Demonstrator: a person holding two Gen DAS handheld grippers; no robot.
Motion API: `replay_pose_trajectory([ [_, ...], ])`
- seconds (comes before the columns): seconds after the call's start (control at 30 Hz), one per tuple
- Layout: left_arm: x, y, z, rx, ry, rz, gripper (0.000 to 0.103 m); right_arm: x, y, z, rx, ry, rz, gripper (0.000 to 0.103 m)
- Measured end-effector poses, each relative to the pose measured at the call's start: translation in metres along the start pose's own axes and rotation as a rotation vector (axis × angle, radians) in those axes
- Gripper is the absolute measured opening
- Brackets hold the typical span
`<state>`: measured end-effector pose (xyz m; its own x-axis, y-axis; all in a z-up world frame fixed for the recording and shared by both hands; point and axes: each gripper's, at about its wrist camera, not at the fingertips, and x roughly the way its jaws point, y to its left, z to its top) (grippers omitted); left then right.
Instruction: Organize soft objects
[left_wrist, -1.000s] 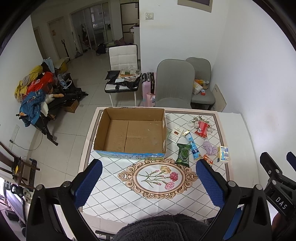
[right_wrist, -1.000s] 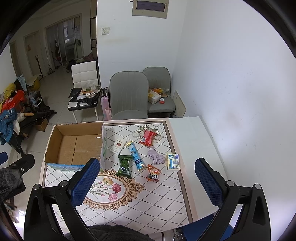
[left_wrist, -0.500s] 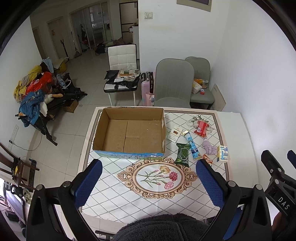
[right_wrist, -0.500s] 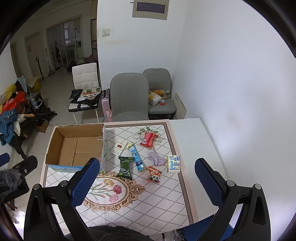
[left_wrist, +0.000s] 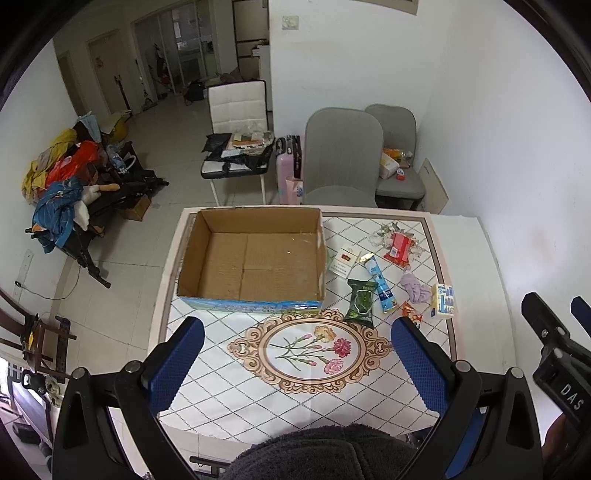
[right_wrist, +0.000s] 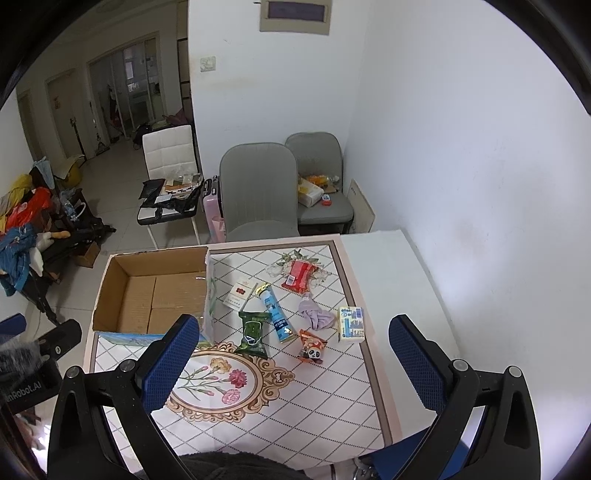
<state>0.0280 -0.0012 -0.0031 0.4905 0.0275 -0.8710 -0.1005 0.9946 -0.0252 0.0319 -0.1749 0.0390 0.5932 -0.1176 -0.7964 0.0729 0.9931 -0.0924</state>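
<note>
An open, empty cardboard box (left_wrist: 255, 258) (right_wrist: 155, 295) sits on the left of the table. Right of it lie a white-and-red pack (left_wrist: 344, 259), a green wipes pack (left_wrist: 362, 302) (right_wrist: 253, 332), a blue tube (left_wrist: 380, 284) (right_wrist: 275, 314), a red packet (left_wrist: 398, 247) (right_wrist: 299, 275), a lilac cloth (left_wrist: 415, 288) (right_wrist: 317, 315), a yellow-blue tissue pack (left_wrist: 442, 300) (right_wrist: 351, 323) and an orange panda packet (right_wrist: 312, 347). My left gripper (left_wrist: 295, 362) and right gripper (right_wrist: 291, 360) are both open and empty, high above the table's near edge.
The table (right_wrist: 391, 266) has a patterned cloth with a flower medallion (left_wrist: 310, 350). Two grey chairs (left_wrist: 341, 155) stand behind it, against the white wall at right. A white chair with clutter (left_wrist: 236, 147) and piled clothes (left_wrist: 59, 192) are on the floor to the left.
Both grippers have drifted slightly; the table items sit a little lower in the right wrist view. Nothing was picked up or moved.
</note>
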Motion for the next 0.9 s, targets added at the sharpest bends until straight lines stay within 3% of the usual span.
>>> replay_pose_trajectory([
  [0.2,0.073,-0.038,0.019,0.047,0.143,-0.104,0.103,0.075,-0.054,0.005,0.114,0.134,-0.015,0.103],
  [0.37,0.166,-0.083,0.033,0.124,0.258,-0.091,0.103,0.187,-0.101,-0.013,0.181,0.334,0.000,0.103],
  [0.43,0.220,-0.104,0.034,0.154,0.341,-0.094,0.103,0.233,-0.109,-0.028,0.190,0.410,0.012,0.103],
  [0.5,0.265,-0.120,0.030,0.180,0.461,-0.118,0.097,0.282,-0.112,-0.043,0.193,0.491,0.036,0.103],
  [0.53,0.286,-0.127,0.027,0.185,0.515,-0.120,0.087,0.306,-0.112,-0.051,0.191,0.531,0.049,0.103],
  [0.63,0.348,-0.147,0.019,0.224,0.625,-0.082,0.076,0.372,-0.109,-0.076,0.209,0.625,0.107,0.103],
  [0.77,0.409,-0.156,0.006,0.228,0.739,-0.042,0.074,0.435,-0.101,-0.106,0.234,0.734,0.150,0.099],
  [0.9,0.454,-0.159,-0.009,0.228,0.819,-0.011,0.074,0.465,-0.094,-0.122,0.247,0.801,0.181,0.092],
])
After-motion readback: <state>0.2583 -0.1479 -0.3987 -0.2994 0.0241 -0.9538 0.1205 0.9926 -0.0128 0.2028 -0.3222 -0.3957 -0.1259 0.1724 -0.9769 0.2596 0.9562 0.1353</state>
